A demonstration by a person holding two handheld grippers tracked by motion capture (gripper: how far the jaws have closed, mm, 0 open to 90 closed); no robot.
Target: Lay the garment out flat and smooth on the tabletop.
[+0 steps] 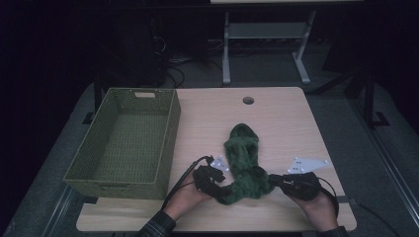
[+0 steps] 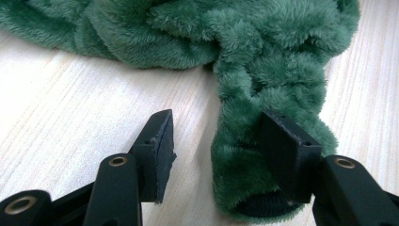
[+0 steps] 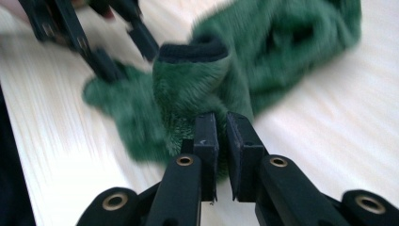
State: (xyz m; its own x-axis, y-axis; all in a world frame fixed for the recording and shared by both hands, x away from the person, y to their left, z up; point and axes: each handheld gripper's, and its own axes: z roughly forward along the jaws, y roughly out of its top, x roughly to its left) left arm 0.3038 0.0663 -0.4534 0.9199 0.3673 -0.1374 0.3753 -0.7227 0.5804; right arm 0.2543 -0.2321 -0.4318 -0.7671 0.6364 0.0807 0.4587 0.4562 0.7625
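A fuzzy green sock-like garment [image 1: 242, 158] lies crumpled on the wooden table [image 1: 286, 118], near the front. My left gripper [image 1: 220, 188] is at its lower left end. In the left gripper view that gripper [image 2: 219, 125] is open, with the garment's end [image 2: 263, 61] between the jaws and against the right-hand one. My right gripper [image 1: 272, 180] is at the garment's lower right. In the right gripper view it [image 3: 221, 117] is shut on a fold of the green fabric [image 3: 282, 52] below a dark cuff [image 3: 193, 49]. The left gripper [image 3: 94, 42] is blurred beyond.
An olive woven basket [image 1: 170, 133] stands on the table's left side with nothing in it. A round cable hole [image 1: 248, 100] is near the table's far edge. Bare wood lies to the right of the garment. A metal stand [image 1: 267, 34] is on the floor beyond.
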